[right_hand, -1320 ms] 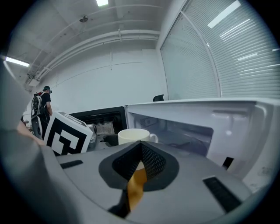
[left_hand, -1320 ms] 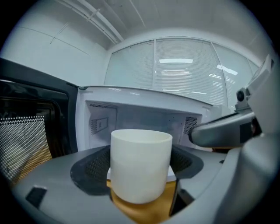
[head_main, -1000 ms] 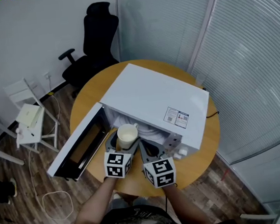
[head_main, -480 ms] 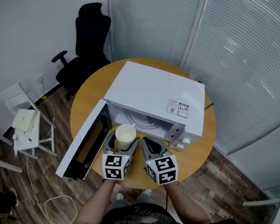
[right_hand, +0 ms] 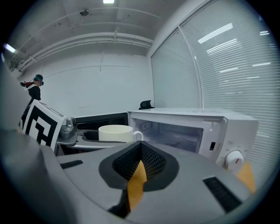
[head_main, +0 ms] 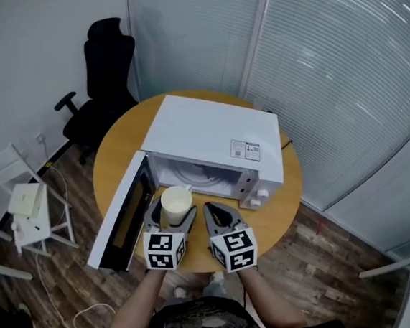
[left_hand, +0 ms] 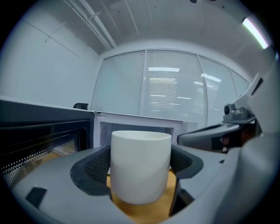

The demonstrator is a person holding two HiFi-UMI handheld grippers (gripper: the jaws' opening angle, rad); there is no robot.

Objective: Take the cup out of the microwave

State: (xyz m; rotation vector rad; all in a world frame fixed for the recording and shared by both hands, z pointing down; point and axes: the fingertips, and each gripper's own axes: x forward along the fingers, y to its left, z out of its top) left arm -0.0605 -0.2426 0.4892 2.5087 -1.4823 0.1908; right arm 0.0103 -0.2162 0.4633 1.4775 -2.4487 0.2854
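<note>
A white cup (head_main: 176,205) (left_hand: 140,170) (right_hand: 116,133) is held upright between the jaws of my left gripper (head_main: 170,221) (left_hand: 141,168), outside the white microwave (head_main: 214,148) (right_hand: 197,131) and over the round wooden table (head_main: 281,210) in front of the open cavity (head_main: 195,175). The cup's handle points to the right in the right gripper view. The microwave door (head_main: 120,222) (left_hand: 39,140) hangs open to the left. My right gripper (head_main: 217,217) (right_hand: 139,168) sits just right of the cup, its jaws shut with nothing between them.
A black office chair (head_main: 96,83) stands behind the table at the back left. A white folding chair (head_main: 29,205) is on the wooden floor at the left. Glass walls with blinds (head_main: 341,74) run along the right side. A cable (head_main: 97,314) lies on the floor.
The cup in my left gripper has come back out of the microwave toward me, farther from the cavity. My head view has shifted, so the table sits more to the left.
</note>
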